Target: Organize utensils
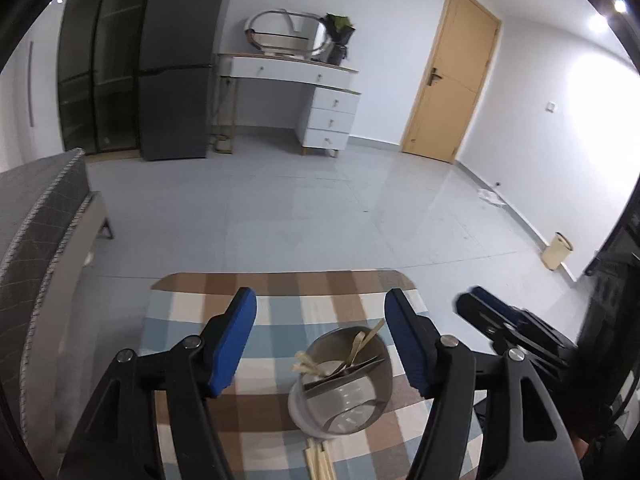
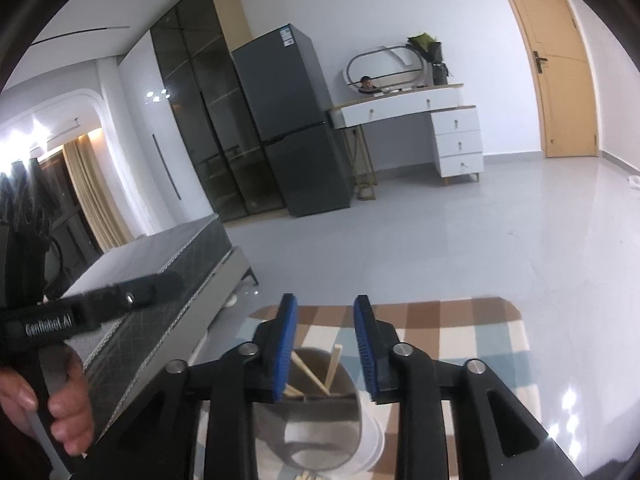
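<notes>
Steel round holder (image 1: 340, 384), wooden chopsticks (image 1: 362, 346), checked cloth (image 1: 276, 312)

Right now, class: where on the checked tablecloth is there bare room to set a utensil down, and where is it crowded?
Bare cloth lies between the metal holder and the tablecloth far edge, and left of the holder. It is crowded near the holder's near side, where chopsticks lie.
</notes>
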Demonstrator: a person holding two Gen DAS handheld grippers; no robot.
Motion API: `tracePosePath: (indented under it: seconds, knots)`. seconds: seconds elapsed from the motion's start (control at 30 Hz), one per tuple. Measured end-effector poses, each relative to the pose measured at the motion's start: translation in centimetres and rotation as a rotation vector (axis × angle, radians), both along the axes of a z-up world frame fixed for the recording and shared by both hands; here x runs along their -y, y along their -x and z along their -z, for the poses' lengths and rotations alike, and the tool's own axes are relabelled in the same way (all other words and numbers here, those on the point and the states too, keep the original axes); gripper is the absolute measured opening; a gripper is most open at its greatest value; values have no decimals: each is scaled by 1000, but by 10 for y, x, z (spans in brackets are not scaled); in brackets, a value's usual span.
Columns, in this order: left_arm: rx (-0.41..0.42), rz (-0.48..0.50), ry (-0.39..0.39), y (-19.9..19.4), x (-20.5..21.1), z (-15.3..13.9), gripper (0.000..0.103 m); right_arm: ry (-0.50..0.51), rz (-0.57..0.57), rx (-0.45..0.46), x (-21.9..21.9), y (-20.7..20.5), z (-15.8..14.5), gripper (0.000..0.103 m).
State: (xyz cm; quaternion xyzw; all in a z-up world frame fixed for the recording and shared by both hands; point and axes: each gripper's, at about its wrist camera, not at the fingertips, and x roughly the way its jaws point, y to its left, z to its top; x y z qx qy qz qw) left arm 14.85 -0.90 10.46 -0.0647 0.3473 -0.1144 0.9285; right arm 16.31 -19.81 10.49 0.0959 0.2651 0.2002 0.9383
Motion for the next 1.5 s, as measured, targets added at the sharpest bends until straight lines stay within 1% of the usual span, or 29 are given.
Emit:
tracePosePath:
  seconds: [0.03, 0.07, 0.17, 0.2, 0.27, 0.33, 0.43, 0.47, 0.57, 0.6, 0.73, 0.87, 0.9, 1.0, 1.1, 1.2, 1.3, 1.4, 1.5]
  knots:
    - [1, -13, -2, 1, -3, -1, 62, -1, 9, 5, 3, 7, -3, 40]
    - [10, -21, 12, 9, -6, -7, 62, -3, 16, 11, 6, 12, -6, 42]
    - [23, -72, 1, 26, -12, -16, 70, -29, 47, 30, 14, 27, -16, 45]
    - [31, -86, -4, 32, -13, -20, 73, -38, 55, 35, 17, 33, -21, 49]
    - [39, -115, -43, 43, -13, -26, 76, -43, 70, 53, 19, 45, -31, 55]
    - [47, -132, -71, 53, -12, -29, 76, -40, 73, 72, 21, 56, -39, 60]
    - [76, -156, -65, 72, -12, -31, 77, -42, 79, 111, 23, 76, -53, 68]
    - [86, -167, -65, 78, -14, -31, 78, -49, 78, 120, 24, 83, -56, 69]
    - [111, -188, -59, 91, -17, -30, 86, -44, 87, 143, 25, 101, -61, 80]
    - [126, -192, -56, 98, -18, -30, 88, -42, 89, 148, 23, 105, -62, 85]
    - [172, -199, -71, 116, -16, -27, 96, -32, 107, 149, 19, 122, -61, 93]
    - [212, -197, -72, 127, -15, -23, 98, -35, 108, 146, 15, 139, -56, 96]
    - [225, -199, -68, 131, -16, -21, 98, -33, 109, 148, 14, 139, -56, 100]
    - [236, -189, -54, 137, -17, -15, 99, -27, 106, 161, 11, 152, -49, 102]
    - [240, -186, -55, 144, -19, -8, 101, -26, 88, 199, 5, 167, -44, 103]
    - [236, -190, -48, 151, -21, 2, 101, -5, 85, 235, -1, 182, -34, 103]
    - [221, -203, -34, 153, -25, 11, 101, 54, 81, 220, -11, 186, -24, 103]
    - [211, -212, -41, 156, -27, 21, 101, 56, 89, 212, -14, 190, -18, 103]
    - [214, -217, -54, 159, -29, 30, 101, 56, 104, 185, -16, 190, -8, 103]
